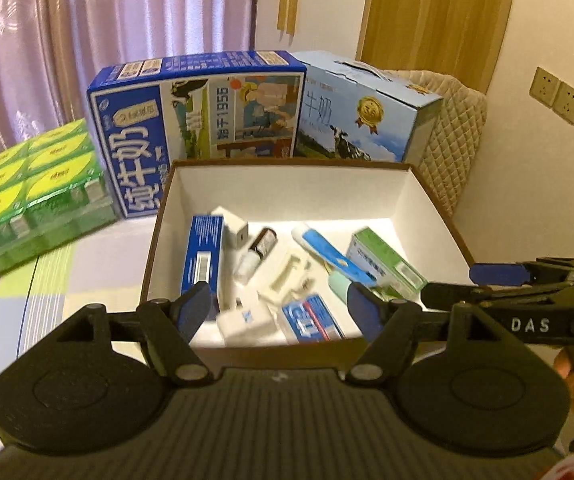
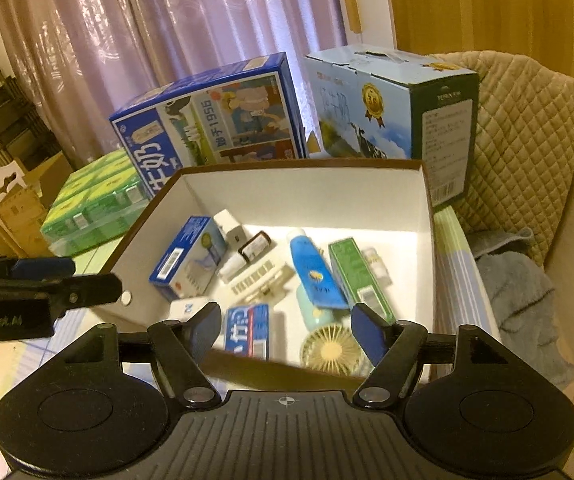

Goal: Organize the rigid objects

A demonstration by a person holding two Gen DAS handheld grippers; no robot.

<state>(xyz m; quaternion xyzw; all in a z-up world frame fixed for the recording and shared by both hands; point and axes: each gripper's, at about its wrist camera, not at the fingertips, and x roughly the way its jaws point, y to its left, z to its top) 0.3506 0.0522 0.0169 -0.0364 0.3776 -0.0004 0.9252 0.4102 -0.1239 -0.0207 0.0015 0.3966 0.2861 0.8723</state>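
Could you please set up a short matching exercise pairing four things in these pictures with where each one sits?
Things:
1. blue tube
2. small fan
3. green packs
4. brown bottle

Places:
A. on the table left of the open box
B. in the box, near its front wall
C. in the box, beside the green carton
D. in the box, beside the white plug

Pairs: 1-C, 2-B, 3-A, 4-D

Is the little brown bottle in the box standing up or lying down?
Lying down: the brown bottle rests on its side on the box floor.
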